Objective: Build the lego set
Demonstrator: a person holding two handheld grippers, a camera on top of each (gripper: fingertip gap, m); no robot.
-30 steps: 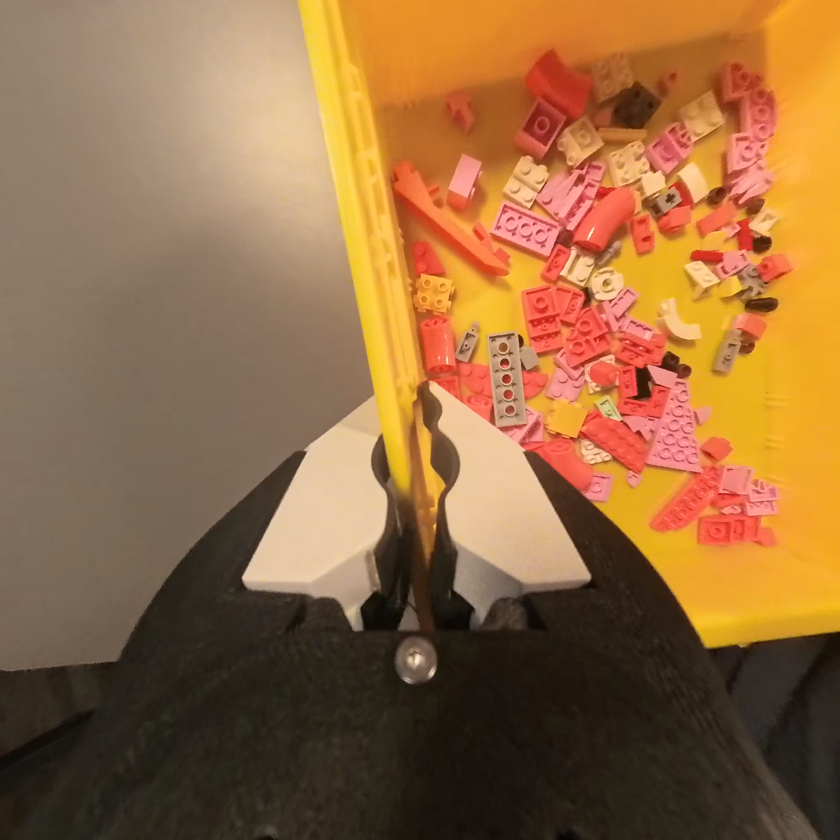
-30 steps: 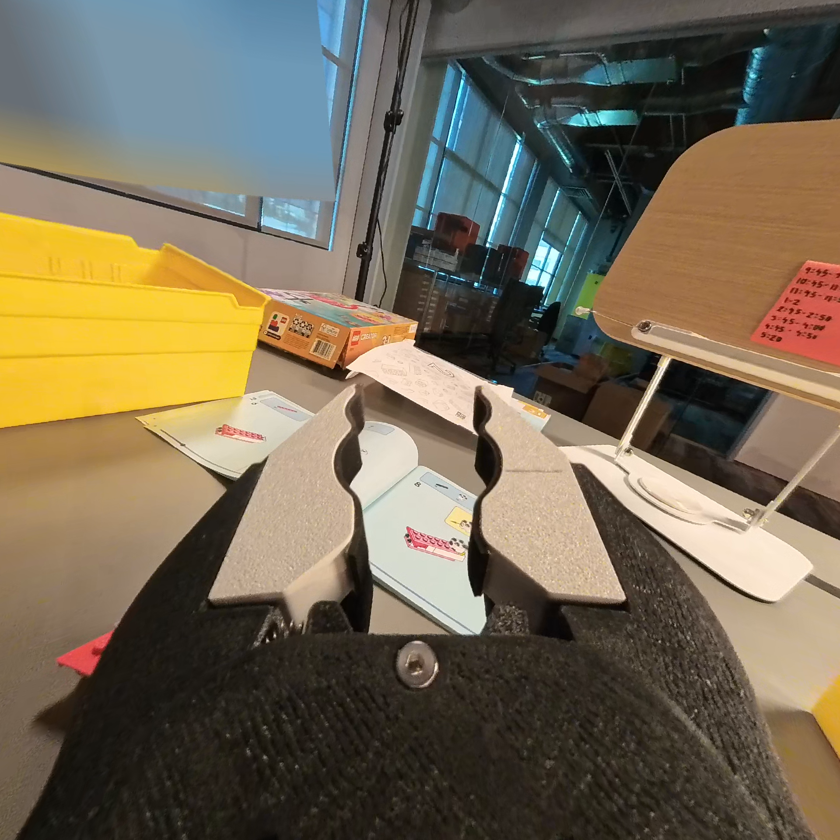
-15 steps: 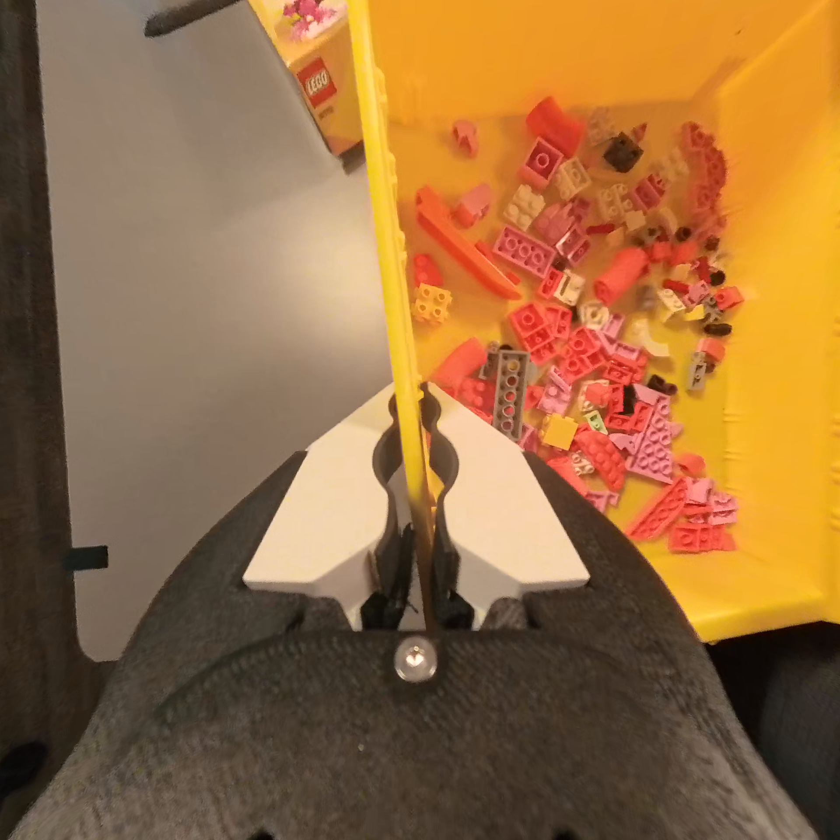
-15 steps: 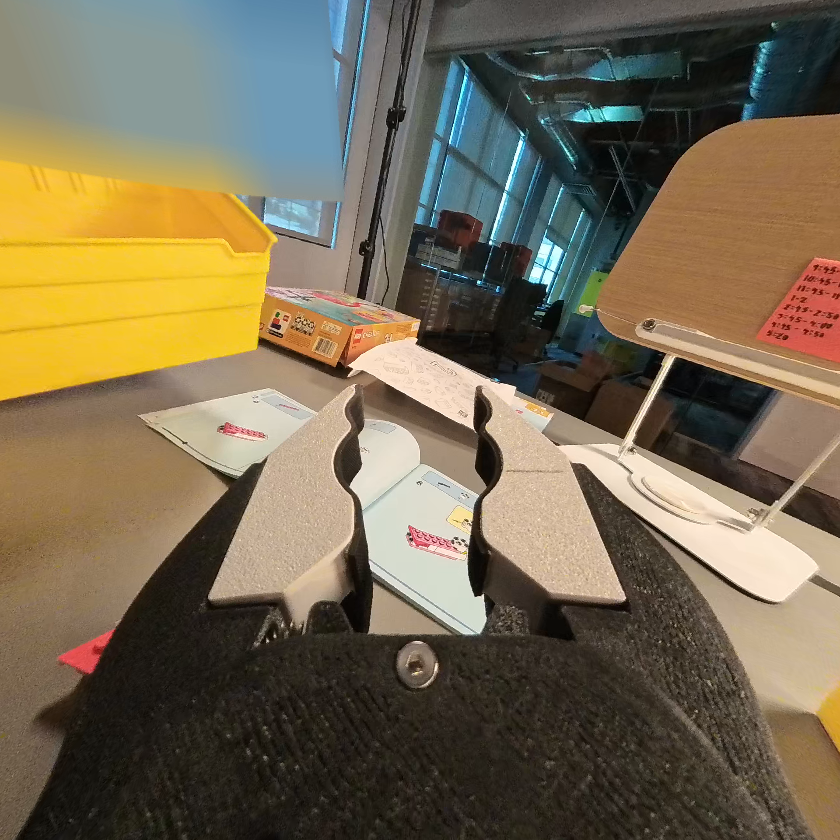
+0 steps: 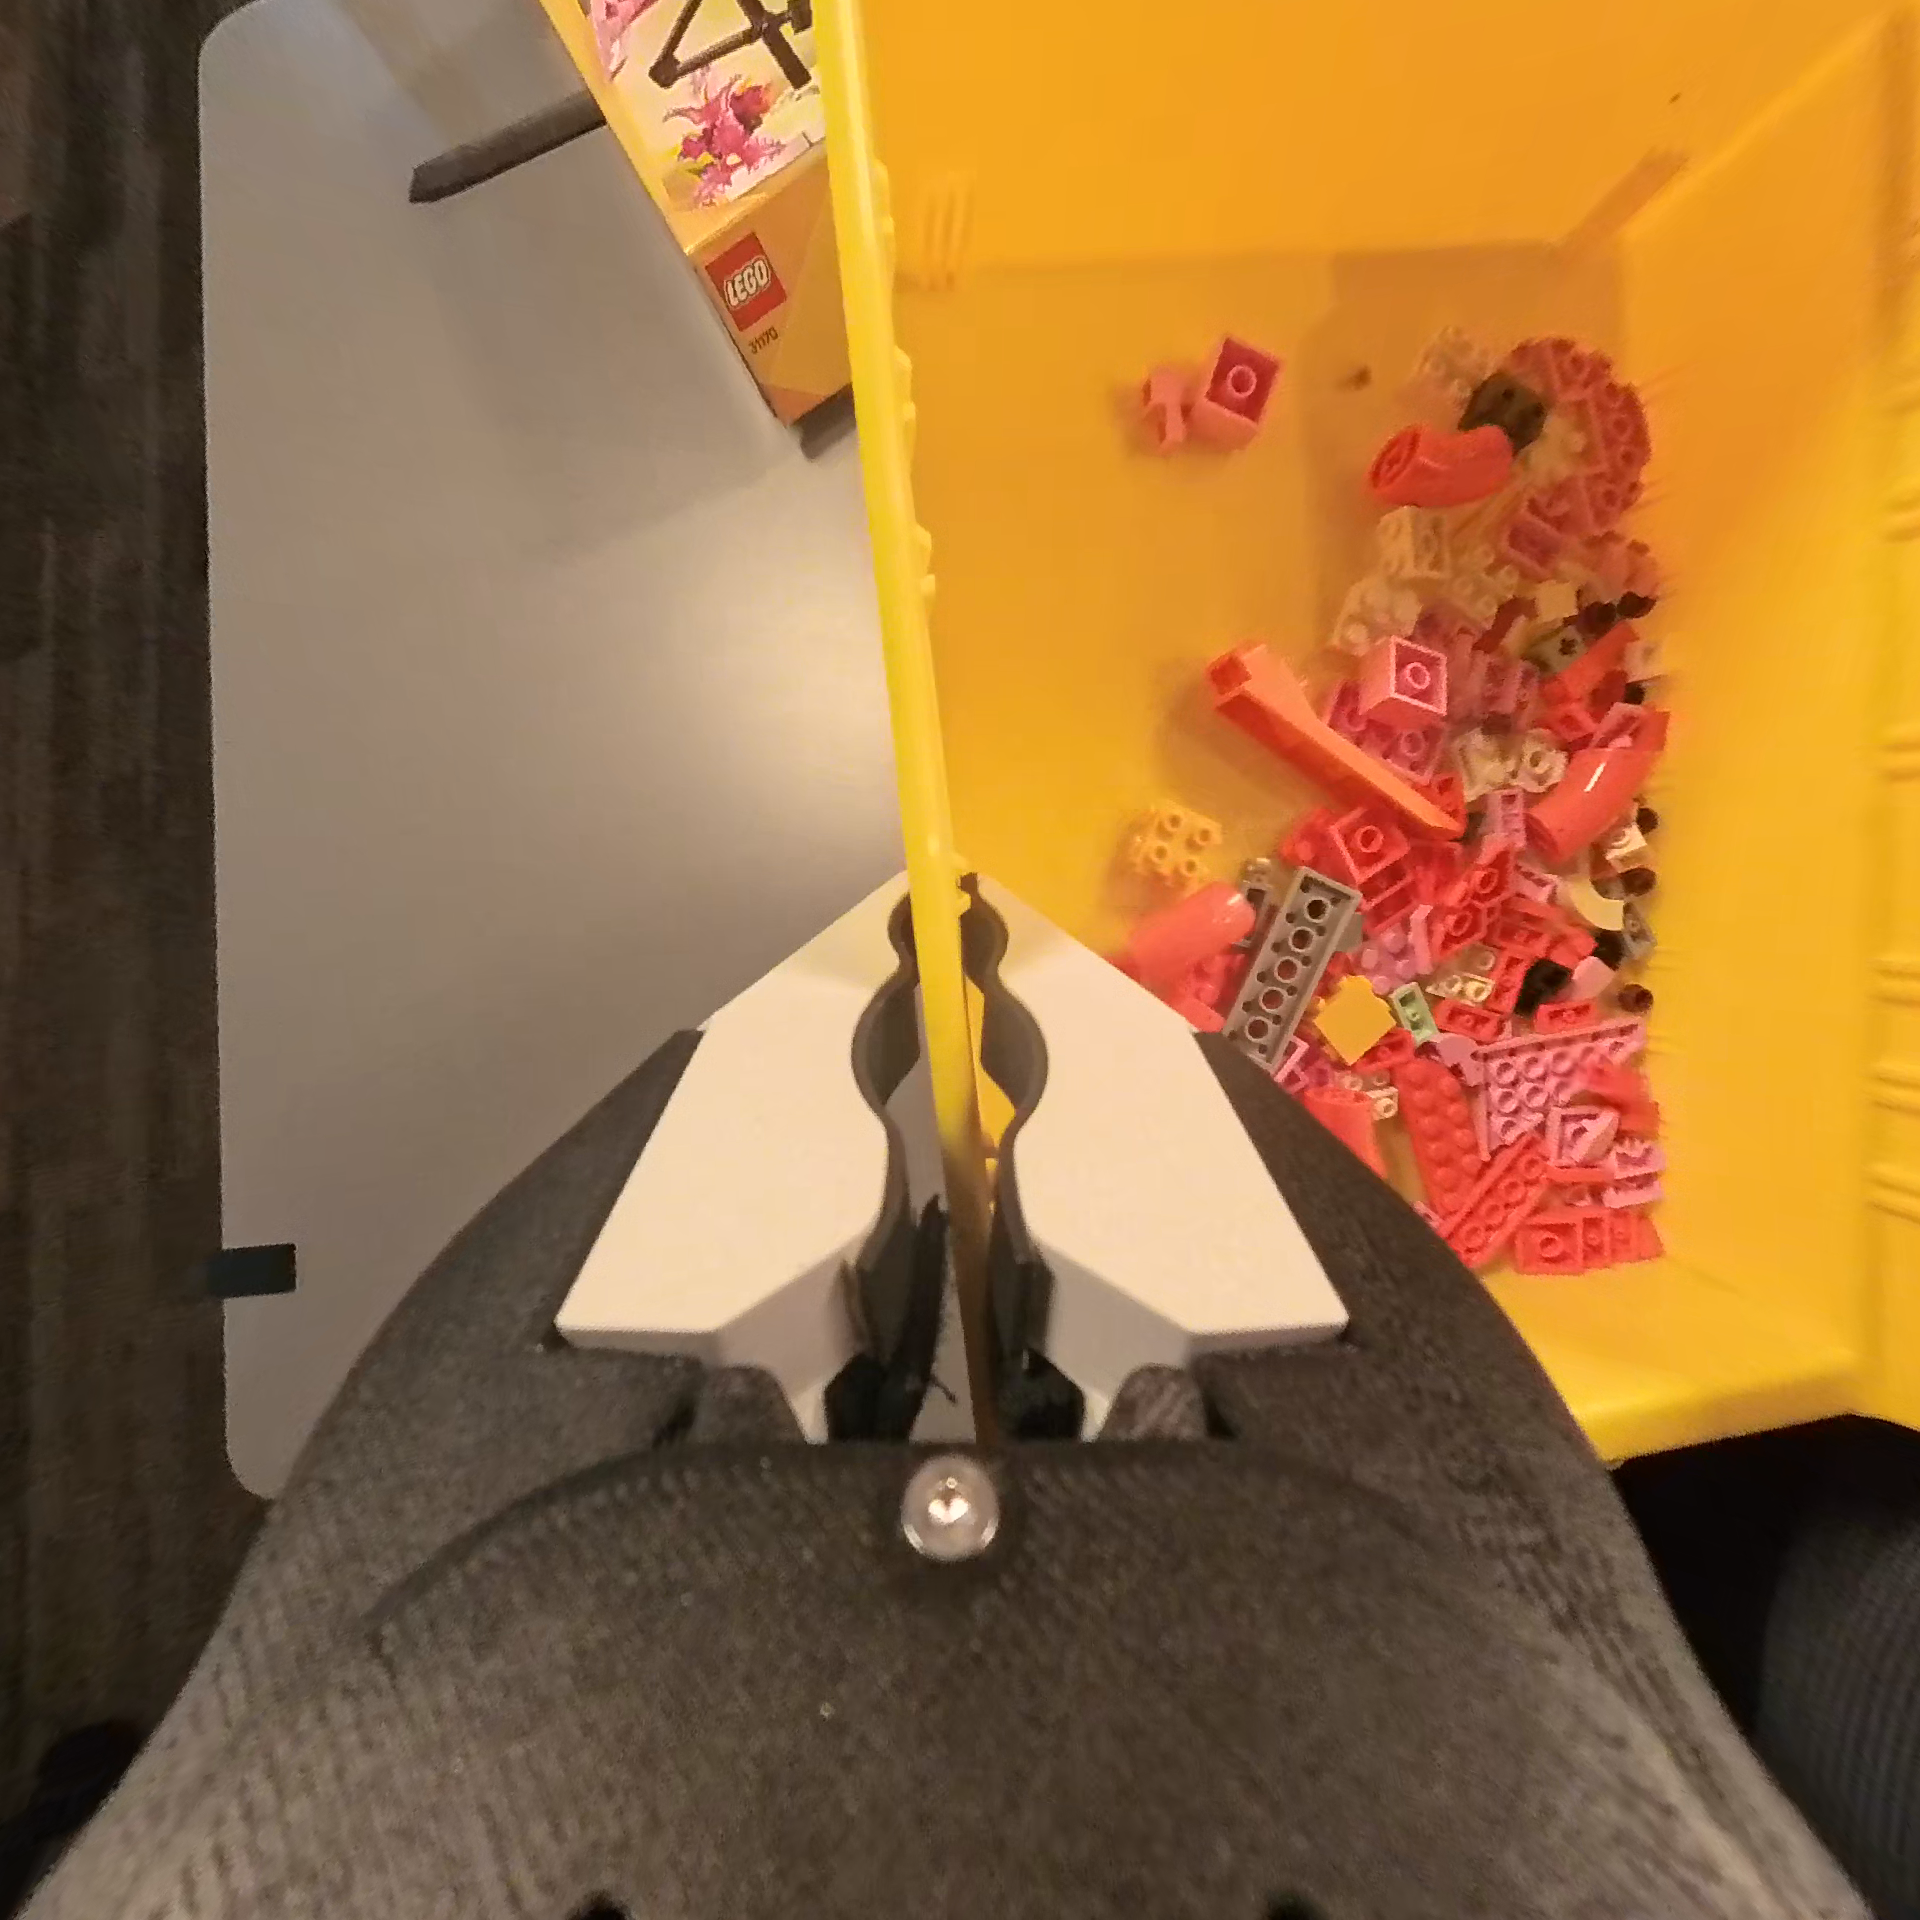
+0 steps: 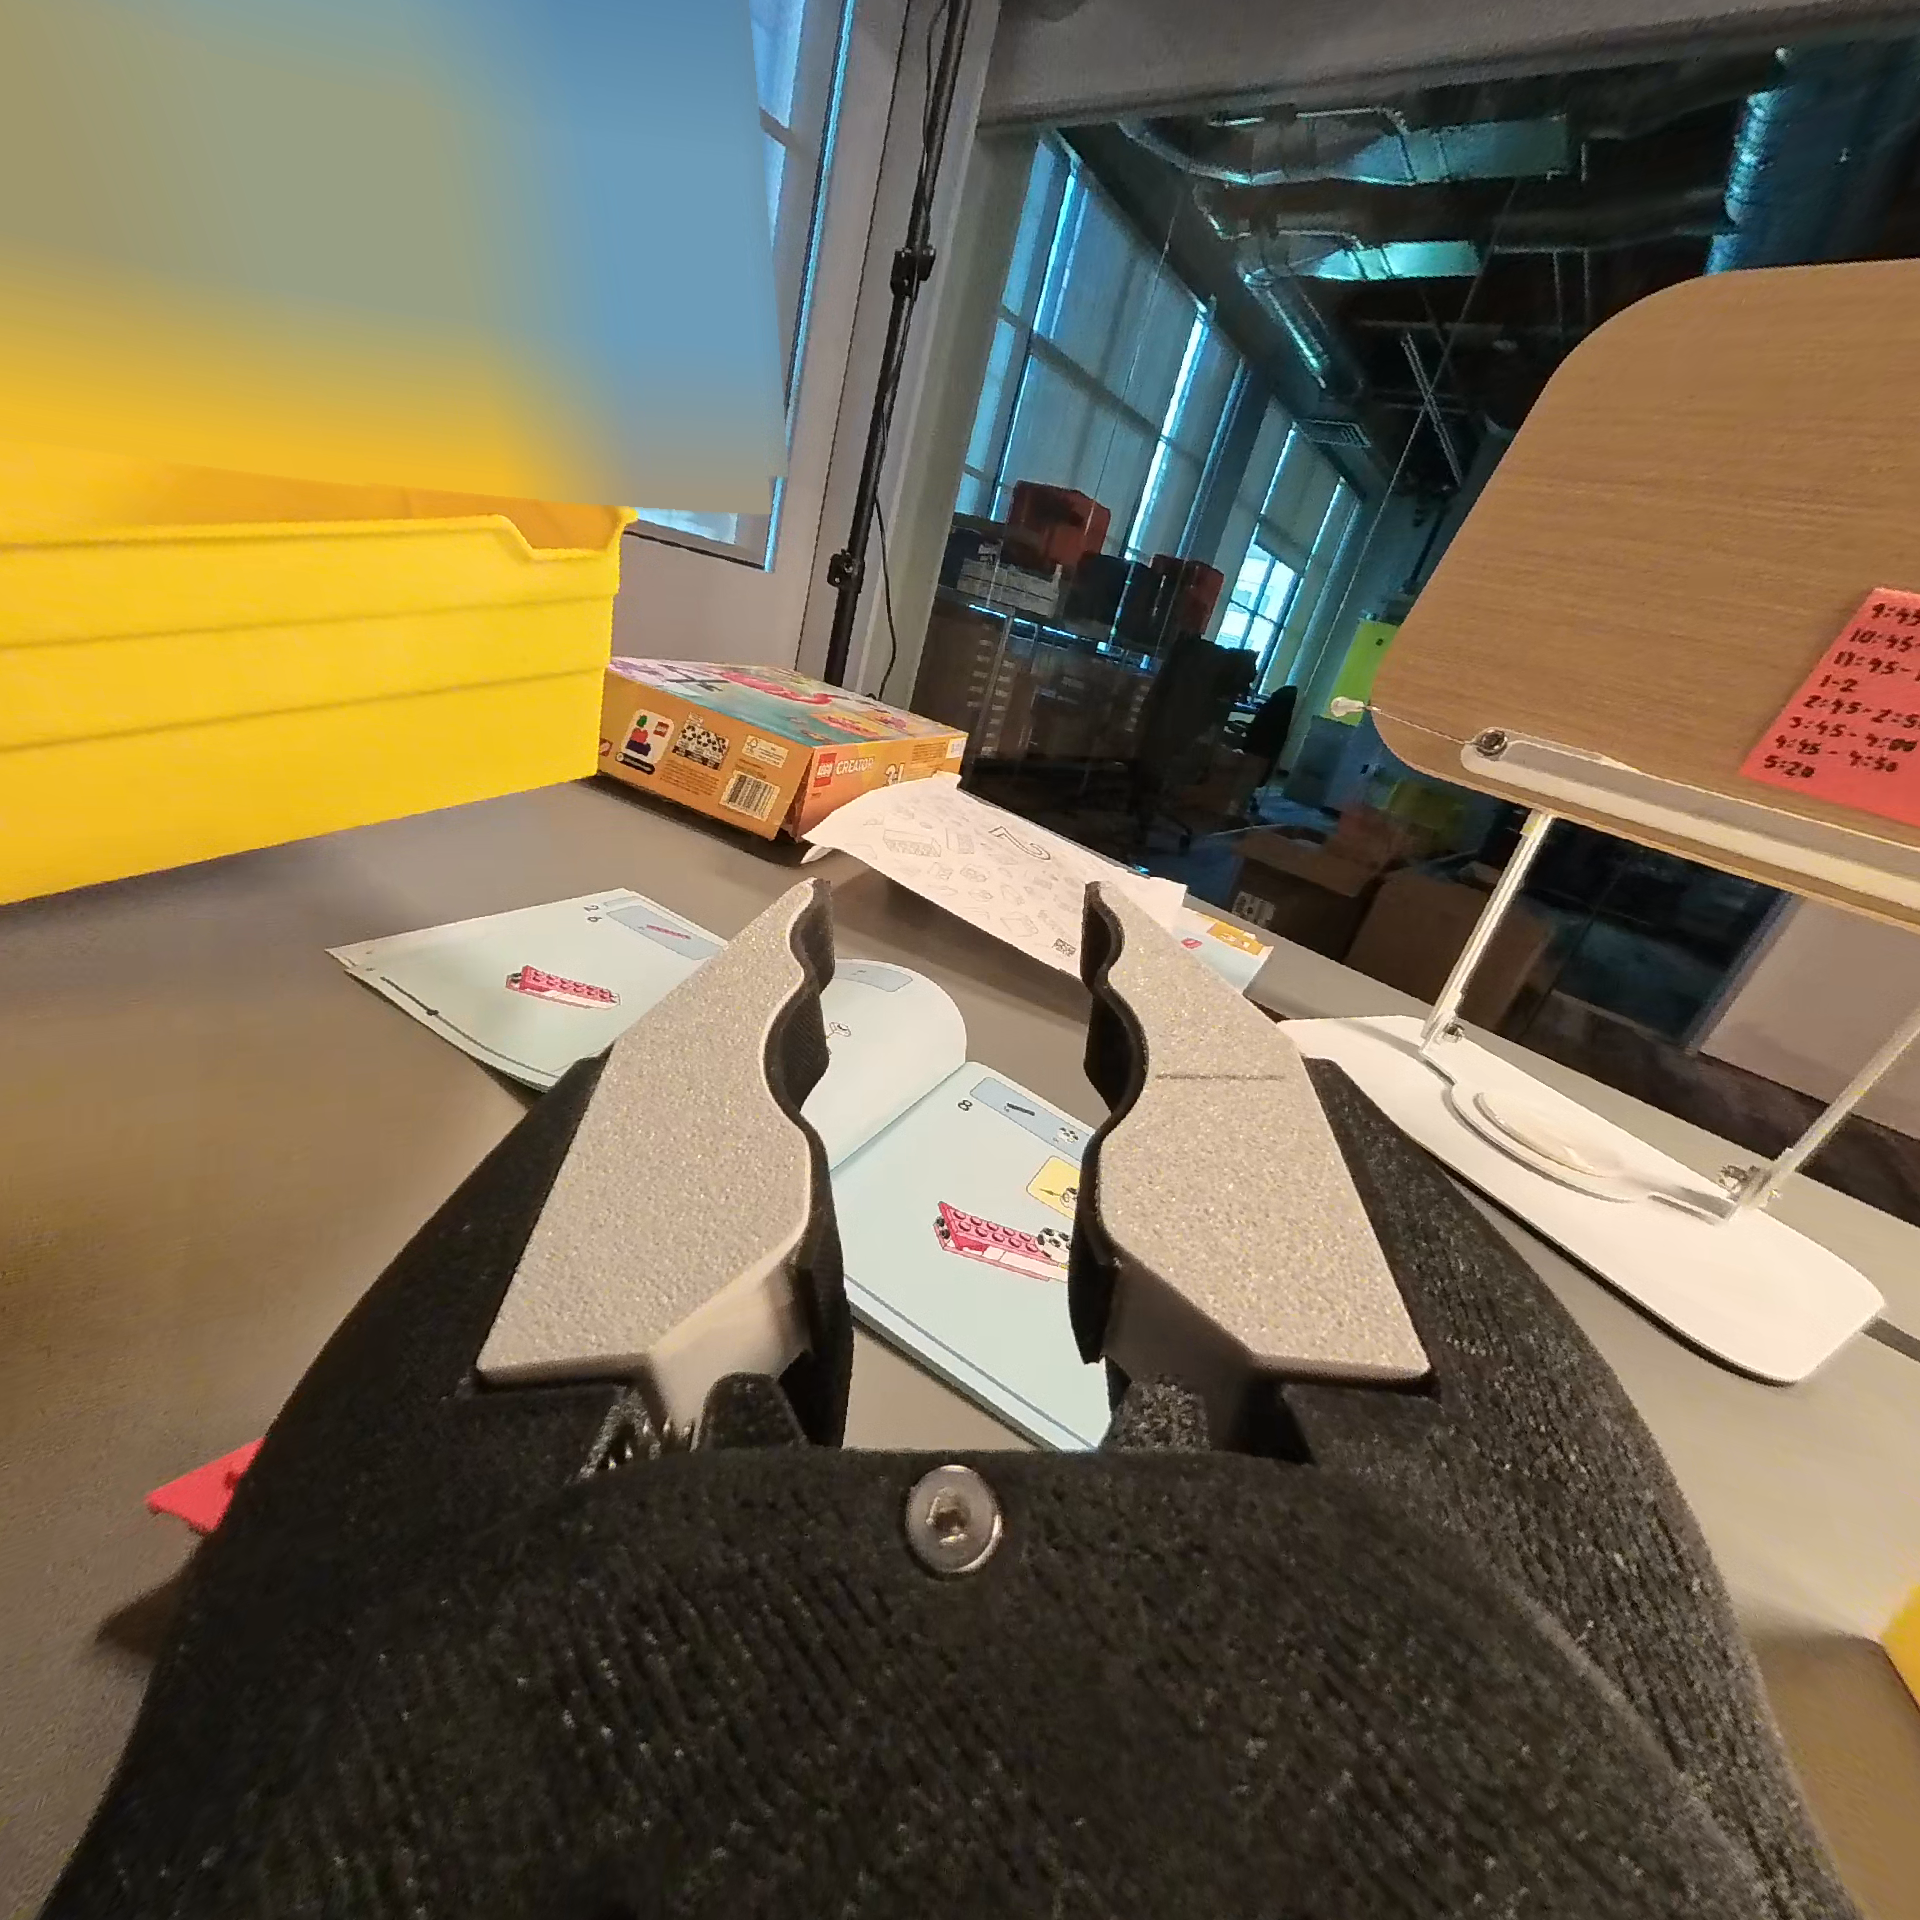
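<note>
Bricks [image 5: 1496, 914] slid rightward — left tool [image 5: 940, 904] clamps bin wall [image 5: 883, 416]

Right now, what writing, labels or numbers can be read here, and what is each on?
I do not quote writing; these bear it:
Toy box: logo, barcode, print.
Red note on the wooden board: handwritten lines.
Open booklet: page numbers.
White sheet: too small.
</note>
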